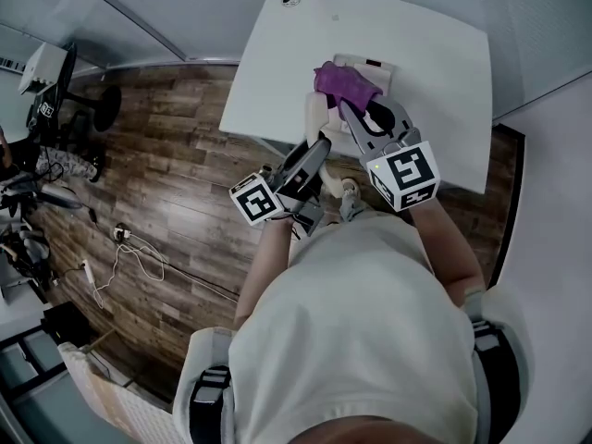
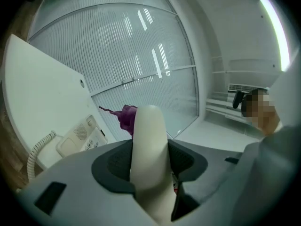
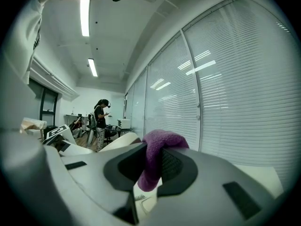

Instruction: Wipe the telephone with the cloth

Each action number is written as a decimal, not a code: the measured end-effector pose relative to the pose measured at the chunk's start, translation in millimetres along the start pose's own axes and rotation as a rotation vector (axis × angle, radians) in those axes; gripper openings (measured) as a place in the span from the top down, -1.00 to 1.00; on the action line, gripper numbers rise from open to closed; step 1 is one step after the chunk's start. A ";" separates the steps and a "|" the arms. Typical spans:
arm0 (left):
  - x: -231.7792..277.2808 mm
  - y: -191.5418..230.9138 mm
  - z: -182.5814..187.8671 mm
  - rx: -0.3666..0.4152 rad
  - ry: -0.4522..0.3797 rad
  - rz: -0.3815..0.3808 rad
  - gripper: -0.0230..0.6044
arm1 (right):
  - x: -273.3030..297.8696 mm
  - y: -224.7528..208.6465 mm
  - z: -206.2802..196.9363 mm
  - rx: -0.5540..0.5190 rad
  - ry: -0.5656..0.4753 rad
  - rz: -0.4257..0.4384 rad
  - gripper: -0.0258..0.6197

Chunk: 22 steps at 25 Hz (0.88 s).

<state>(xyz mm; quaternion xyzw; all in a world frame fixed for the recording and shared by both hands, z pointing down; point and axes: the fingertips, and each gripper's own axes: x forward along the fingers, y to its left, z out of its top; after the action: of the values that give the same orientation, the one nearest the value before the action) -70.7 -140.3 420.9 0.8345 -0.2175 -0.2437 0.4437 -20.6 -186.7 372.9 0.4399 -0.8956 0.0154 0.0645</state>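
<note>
White table (image 1: 444, 63), left gripper (image 2: 150, 163) clamped on handset (image 2: 149, 135), right gripper (image 3: 151, 168) pinching cloth (image 3: 159, 147) over telephone (image 1: 377, 67)

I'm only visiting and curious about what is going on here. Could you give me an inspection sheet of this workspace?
Surface: white table.
Job's things: telephone base on the table; cream handset lifted off it; purple cloth.
Clutter: small round fitting near the table's corner.
Grippers: left hand-held gripper shut on the cream handset; right hand-held gripper shut on the purple cloth.
Cables: coiled cord beside the telephone base; white cable on the floor.
Surroundings: wooden floor, window blinds, a person standing far off.
</note>
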 end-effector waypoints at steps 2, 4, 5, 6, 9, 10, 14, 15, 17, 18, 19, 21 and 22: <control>-2.6 -3.4 0.4 -0.012 -0.007 -0.017 0.21 | -0.4 5.5 3.2 -0.003 -0.007 0.013 0.73; -10.2 -9.8 -1.5 -0.025 -0.014 -0.034 0.21 | -4.9 16.7 6.6 -0.009 -0.016 0.028 0.73; -14.1 -13.1 -2.6 -0.030 -0.017 -0.041 0.21 | -7.3 22.8 8.5 -0.013 -0.019 0.036 0.73; -17.3 -15.7 -3.5 -0.035 -0.019 -0.046 0.21 | -9.1 28.1 10.1 -0.019 -0.021 0.045 0.73; -24.0 -21.3 -6.2 -0.045 -0.020 -0.057 0.21 | -13.2 41.1 13.4 -0.035 -0.029 0.073 0.73; -25.7 -23.2 -7.0 -0.051 -0.022 -0.062 0.21 | -14.5 44.7 14.3 -0.040 -0.032 0.080 0.73; -39.7 -35.0 -7.4 -0.041 -0.020 -0.077 0.21 | -22.0 66.8 19.1 -0.069 -0.036 0.103 0.73; -43.3 -37.9 -8.0 -0.041 -0.018 -0.082 0.21 | -24.0 72.3 19.8 -0.077 -0.037 0.106 0.73; -45.7 -40.2 -9.5 -0.043 -0.016 -0.088 0.21 | -26.4 77.3 19.5 -0.089 -0.038 0.113 0.73; -45.3 -40.3 -10.0 -0.046 -0.015 -0.090 0.21 | -26.8 77.8 19.6 -0.089 -0.039 0.116 0.73; -44.6 -40.3 -10.4 -0.051 -0.014 -0.092 0.21 | -27.0 77.8 20.0 -0.086 -0.039 0.119 0.73; -43.8 -40.6 -11.0 -0.064 -0.014 -0.096 0.21 | -27.5 78.2 20.0 -0.086 -0.041 0.124 0.73; -43.8 -40.8 -10.9 -0.061 -0.013 -0.096 0.21 | -28.1 78.8 19.5 -0.090 -0.042 0.126 0.73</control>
<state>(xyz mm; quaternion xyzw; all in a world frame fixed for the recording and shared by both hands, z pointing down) -92.6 -87.1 401.0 0.8284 -0.1725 -0.2766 0.4555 -67.8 -118.0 352.2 0.3795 -0.9225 -0.0299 0.0645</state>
